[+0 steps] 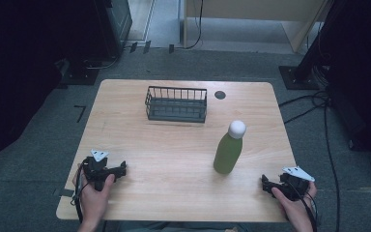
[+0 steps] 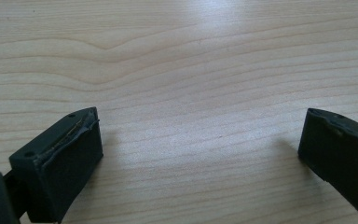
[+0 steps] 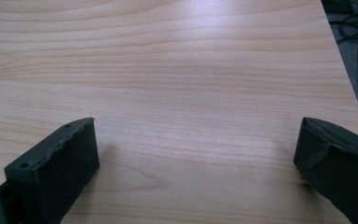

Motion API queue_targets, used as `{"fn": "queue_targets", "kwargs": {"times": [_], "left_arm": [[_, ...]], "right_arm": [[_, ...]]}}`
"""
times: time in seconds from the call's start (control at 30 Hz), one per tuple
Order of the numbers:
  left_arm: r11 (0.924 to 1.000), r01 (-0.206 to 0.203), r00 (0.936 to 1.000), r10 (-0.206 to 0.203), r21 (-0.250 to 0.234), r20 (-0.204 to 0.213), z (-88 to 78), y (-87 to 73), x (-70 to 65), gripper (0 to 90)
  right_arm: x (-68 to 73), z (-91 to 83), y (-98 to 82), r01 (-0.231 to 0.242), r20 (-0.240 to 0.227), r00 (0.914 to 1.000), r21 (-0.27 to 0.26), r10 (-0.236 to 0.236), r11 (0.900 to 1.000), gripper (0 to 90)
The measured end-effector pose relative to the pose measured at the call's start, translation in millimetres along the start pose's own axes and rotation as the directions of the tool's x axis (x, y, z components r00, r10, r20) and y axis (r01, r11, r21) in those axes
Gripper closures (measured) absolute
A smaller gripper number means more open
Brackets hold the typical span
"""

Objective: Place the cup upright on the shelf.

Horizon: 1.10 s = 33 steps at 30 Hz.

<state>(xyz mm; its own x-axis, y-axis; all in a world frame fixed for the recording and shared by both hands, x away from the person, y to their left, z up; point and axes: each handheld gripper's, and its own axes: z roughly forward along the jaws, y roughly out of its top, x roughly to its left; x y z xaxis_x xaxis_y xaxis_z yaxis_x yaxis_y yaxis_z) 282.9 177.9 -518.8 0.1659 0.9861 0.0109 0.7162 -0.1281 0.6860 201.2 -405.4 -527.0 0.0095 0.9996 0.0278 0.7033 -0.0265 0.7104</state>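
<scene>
Standing upright on the table right of centre, nearest the empty, wide-open right gripper with the left gripper likewise gaping: green bottle, probably rigid, smooth, slippery and tippy, best gripped mid-body below the white cap.

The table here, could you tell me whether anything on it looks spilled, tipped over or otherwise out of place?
Nothing stands out. The green bottle stands upright with its white cap on, the wire basket sits square near the far edge, and the wooden table looks dry and unmarked.
</scene>
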Motion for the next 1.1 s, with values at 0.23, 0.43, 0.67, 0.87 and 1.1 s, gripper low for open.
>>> {"fn": "queue_targets", "kwargs": {"times": [0.23, 0.43, 0.67, 0.87, 1.1], "left_arm": [[1.0000, 0.001, 1.0000, -0.001, 0.000, 0.000, 0.0, 0.0, 0.0, 0.0], [1.0000, 0.000, 1.0000, 0.000, 0.000, 0.000, 0.0, 0.0, 0.0, 0.0], [1.0000, 0.001, 1.0000, -0.001, -0.001, 0.000, 0.0, 0.0, 0.0, 0.0], [1.0000, 0.001, 1.0000, -0.001, -0.001, 0.000, 0.0, 0.0, 0.0, 0.0], [1.0000, 0.001, 1.0000, -0.001, -0.001, 0.000, 0.0, 0.0, 0.0, 0.0]], "right_arm": [[5.0, -2.6, 1.2, -0.024, -0.018, 0.9996, -0.032, 0.024, 0.999, 7.3], [21.2, -10.8, 8.5, 0.008, -0.071, 0.9974, -0.079, -0.014, 0.997, 6.6], [39.7, -16.8, 13.1, 0.038, -0.125, 0.9909, -0.101, -0.050, 0.994, 5.7], [52.7, -23.4, 18.2, 0.046, -0.168, 0.9835, -0.126, -0.068, 0.991, 5.7], [68.6, -28.6, 21.8, 0.074, -0.200, 0.9742, -0.157, -0.105, 0.985, 5.8]]}}
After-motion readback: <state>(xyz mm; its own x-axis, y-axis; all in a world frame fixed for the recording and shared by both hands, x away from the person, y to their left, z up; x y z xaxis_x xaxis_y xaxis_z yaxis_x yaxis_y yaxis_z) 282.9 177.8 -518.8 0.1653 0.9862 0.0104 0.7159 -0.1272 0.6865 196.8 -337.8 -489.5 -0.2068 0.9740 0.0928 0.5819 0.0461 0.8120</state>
